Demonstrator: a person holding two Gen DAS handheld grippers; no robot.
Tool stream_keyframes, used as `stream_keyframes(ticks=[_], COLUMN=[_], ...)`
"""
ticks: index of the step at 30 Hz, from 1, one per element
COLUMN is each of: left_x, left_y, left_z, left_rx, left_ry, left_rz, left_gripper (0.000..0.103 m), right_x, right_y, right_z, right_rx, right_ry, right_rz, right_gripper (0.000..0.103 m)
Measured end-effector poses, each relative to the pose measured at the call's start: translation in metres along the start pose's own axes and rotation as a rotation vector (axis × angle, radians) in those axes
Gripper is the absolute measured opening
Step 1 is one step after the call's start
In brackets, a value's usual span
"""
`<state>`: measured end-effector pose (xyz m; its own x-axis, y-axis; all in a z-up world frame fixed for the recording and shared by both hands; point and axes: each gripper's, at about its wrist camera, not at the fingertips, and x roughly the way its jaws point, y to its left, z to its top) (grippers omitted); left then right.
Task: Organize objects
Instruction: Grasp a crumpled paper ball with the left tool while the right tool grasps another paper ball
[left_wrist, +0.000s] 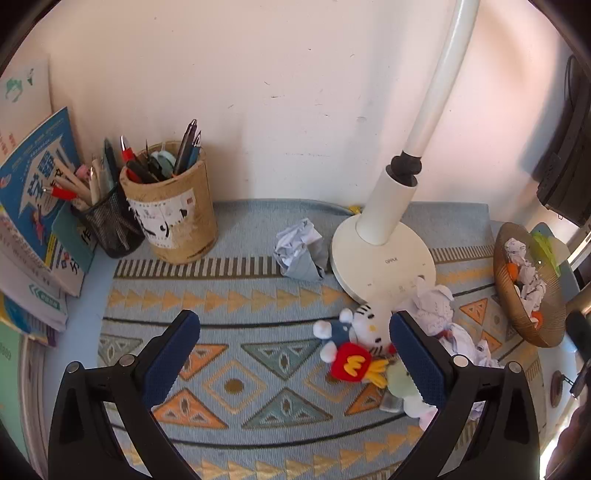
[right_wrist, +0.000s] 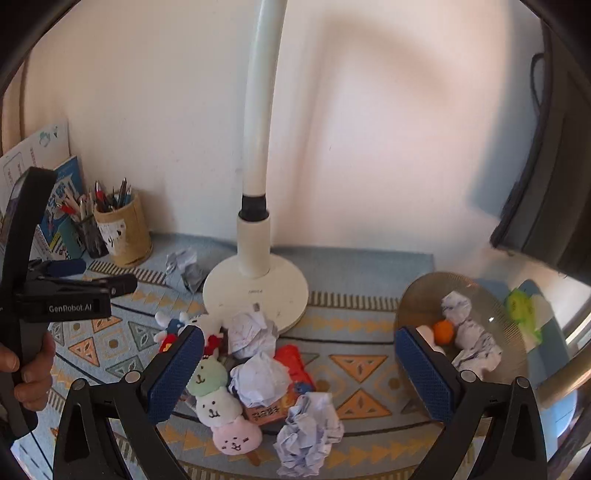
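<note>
My left gripper is open and empty above the patterned mat; its body also shows in the right wrist view. A Hello Kitty plush and a red fries plush lie by its right finger. My right gripper is open and empty above a pile: crumpled paper balls, a three-face plush stick, a red snack packet. A brown bowl at the right holds paper balls and an orange ball.
A white desk lamp stands at the mat's back. A loose paper ball lies left of its base. Two pen holders and stacked books stand at the back left. A dark bag hangs at the right.
</note>
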<state>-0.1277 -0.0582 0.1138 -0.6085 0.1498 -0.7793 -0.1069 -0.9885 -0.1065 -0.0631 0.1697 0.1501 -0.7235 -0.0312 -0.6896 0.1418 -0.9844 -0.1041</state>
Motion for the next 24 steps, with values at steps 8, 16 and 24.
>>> stream_keyframes(ticks=[8,16,24], left_x=[0.07,0.125,0.132], left_y=[0.016,0.008,0.005], left_z=[0.028,0.042,0.035], left_rx=[-0.022,-0.011,0.002], left_ry=[0.103,0.166,0.179], left_rz=[-0.043,-0.061,-0.1], left_gripper=[0.102,0.102,0.053], right_x=[0.078,0.138,0.153], right_y=[-0.004,-0.004,0.002], right_z=[0.012,0.011,0.013], right_rx=[0.124,0.214,0.184], right_ry=[0.251,0.434,0.456], right_rz=[0.116,0.224,0.256], right_gripper=[0.103,0.09,0.051])
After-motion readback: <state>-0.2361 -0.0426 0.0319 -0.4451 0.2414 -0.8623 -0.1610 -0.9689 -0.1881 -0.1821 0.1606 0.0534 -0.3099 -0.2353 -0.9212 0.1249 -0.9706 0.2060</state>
